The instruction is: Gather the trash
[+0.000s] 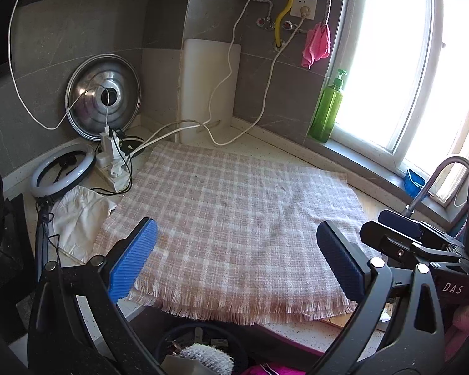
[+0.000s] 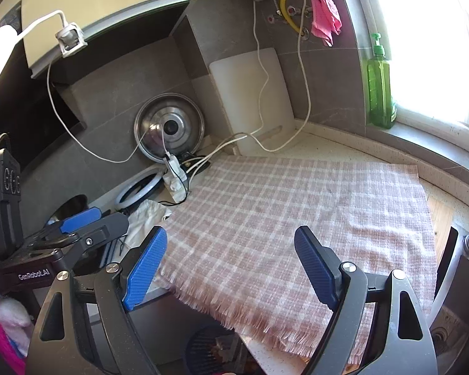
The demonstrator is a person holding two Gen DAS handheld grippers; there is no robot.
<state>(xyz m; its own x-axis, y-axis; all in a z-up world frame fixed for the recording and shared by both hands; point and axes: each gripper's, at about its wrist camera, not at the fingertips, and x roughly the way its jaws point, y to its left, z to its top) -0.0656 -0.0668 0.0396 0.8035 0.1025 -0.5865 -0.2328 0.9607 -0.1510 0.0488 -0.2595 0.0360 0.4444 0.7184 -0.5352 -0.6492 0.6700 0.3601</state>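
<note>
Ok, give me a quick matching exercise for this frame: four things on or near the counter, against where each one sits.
Things:
1. pot lid
2. green bottle
3. pink rag
4. plaid cloth

Places:
A. hanging on the wall by the socket
B. spread flat on the counter
C. leaning in the corner
D. standing by the window

Pairs: 1-C, 2-D, 3-A, 4-B

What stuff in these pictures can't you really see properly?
- Bin contents, left wrist view: cut off by the bottom edge and the left gripper.
- The same bin, right wrist view: its contents are dark, half behind the right gripper.
- Outside the window, both views: washed out by glare.
- Counter under the checked cloth: covered.
- Sink, right wrist view: cut off at the corner.
</note>
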